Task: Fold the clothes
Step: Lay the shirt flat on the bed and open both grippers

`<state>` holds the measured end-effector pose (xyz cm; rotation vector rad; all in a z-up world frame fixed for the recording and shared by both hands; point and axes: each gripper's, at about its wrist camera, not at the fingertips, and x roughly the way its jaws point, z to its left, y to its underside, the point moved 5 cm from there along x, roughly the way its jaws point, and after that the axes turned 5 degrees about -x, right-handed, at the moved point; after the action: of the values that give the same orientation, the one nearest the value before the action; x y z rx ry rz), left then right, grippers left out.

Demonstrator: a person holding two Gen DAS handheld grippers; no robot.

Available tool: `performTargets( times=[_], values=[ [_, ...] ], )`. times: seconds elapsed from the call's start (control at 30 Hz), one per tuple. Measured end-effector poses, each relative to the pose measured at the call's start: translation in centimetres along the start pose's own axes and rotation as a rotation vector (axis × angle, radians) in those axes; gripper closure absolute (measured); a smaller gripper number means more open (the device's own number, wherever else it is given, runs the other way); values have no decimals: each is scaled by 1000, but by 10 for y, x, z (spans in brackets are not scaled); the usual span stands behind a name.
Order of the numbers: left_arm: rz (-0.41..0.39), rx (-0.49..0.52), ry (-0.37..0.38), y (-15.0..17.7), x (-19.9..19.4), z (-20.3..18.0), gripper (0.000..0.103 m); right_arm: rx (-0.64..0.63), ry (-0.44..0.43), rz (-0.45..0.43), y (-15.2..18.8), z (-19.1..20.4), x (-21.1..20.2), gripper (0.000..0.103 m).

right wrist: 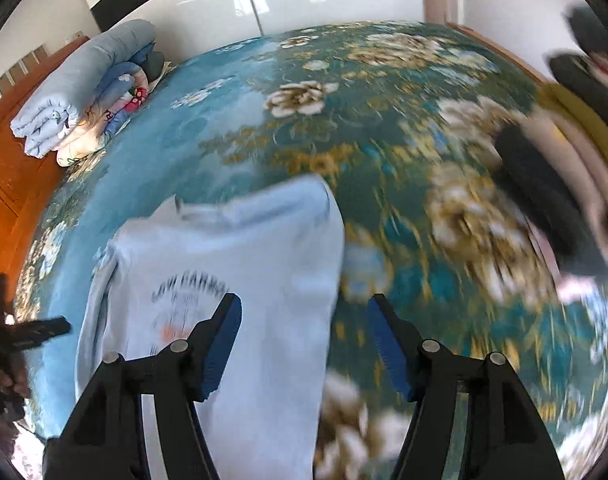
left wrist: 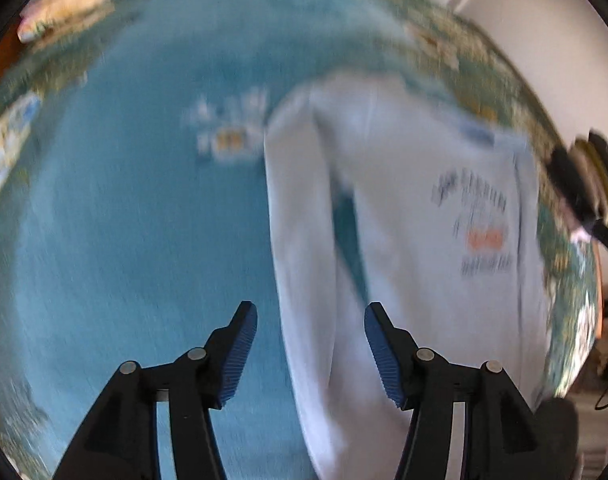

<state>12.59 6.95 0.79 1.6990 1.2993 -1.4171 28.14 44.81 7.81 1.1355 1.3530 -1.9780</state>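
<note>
Bedding first, far left of the right wrist view: a rolled pale-blue quilt with a floral blanket (right wrist: 84,92) sits up by the orange wooden headboard (right wrist: 8,160), parked clear of the folding space. Moving right, the teal floral bedspread (right wrist: 383,140) serves as the folding surface. On it lies the pale-blue printed sweatshirt (left wrist: 415,208), chest print facing up, one long sleeve drawn down alongside the body with a sliver of bedspread showing between. The left gripper (left wrist: 311,354) hovers over that sleeve, jaws wide apart and empty. The right gripper (right wrist: 305,346) hangs at the garment's right edge, jaws equally spread, holding nothing. Motion blur smears both views. Far right, dark stacked clothes (right wrist: 543,184) wait at the bed's edge.
</note>
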Motion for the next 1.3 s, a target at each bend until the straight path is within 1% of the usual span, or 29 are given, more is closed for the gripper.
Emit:
performTargets(
  times=[0.07,0.13,0.17,0.3,0.33,0.37,0.43,0.47,0.53,0.63,0.67,0.73,0.93,0.97,1.03,1.07,1.1,1.17,1.2,1.23,1.27,1.3],
  values=[
    [60,-48,13,15,7,8,43,29,-6,-6,19,-3,-20,36],
    [90,-102,74,26,9,11,43,52,-8,-17,33,-5,-37,36],
    [101,-116,91,30,10,12,43,62,-8,-29,38,-6,-46,36],
    [123,-116,52,43,18,12,46,105,-13,-49,55,-4,-66,36],
    [116,-108,50,44,16,9,52,116,-13,-50,59,-3,-70,36],
    [108,-101,47,45,15,7,61,125,-14,-49,63,-2,-72,36],
    [95,-85,38,48,13,2,98,137,-18,-36,69,4,-71,36],
    [85,-70,20,48,10,0,99,140,-20,-30,72,8,-71,36],
    [50,-32,-25,47,1,-1,100,125,-25,-17,77,18,-69,36],
    [-5,2,-18,38,-23,10,100,69,-27,28,86,34,-65,36],
    [-17,3,-42,34,-29,18,100,46,-16,47,91,37,-63,36],
    [-40,-16,-111,24,-40,44,100,20,25,80,99,34,-60,36],
    [-110,-74,-318,-6,-74,120,100,37,72,165,118,15,-48,36],
    [-115,-93,-345,-11,-76,130,100,37,80,177,121,12,-46,36],
    [-103,-158,-370,-17,-67,139,98,18,79,195,123,17,-43,36],
    [-92,-192,-361,-17,-65,144,98,-3,71,198,122,23,-41,36],
    [-81,-233,-334,-16,-61,146,95,-24,61,201,120,30,-39,36],
    [-77,-308,-256,-14,-61,143,95,-58,30,213,119,45,-33,36],
    [-81,-329,-213,-10,-64,139,91,-78,14,226,120,53,-29,36],
    [-84,-340,-181,-6,-68,135,78,-103,4,241,121,62,-23,36],
    [-88,-346,-160,-1,-73,131,71,-133,-4,258,122,71,-18,37],
    [-100,-340,-162,5,-82,129,63,-164,-12,276,124,80,-12,37]
  ],
)
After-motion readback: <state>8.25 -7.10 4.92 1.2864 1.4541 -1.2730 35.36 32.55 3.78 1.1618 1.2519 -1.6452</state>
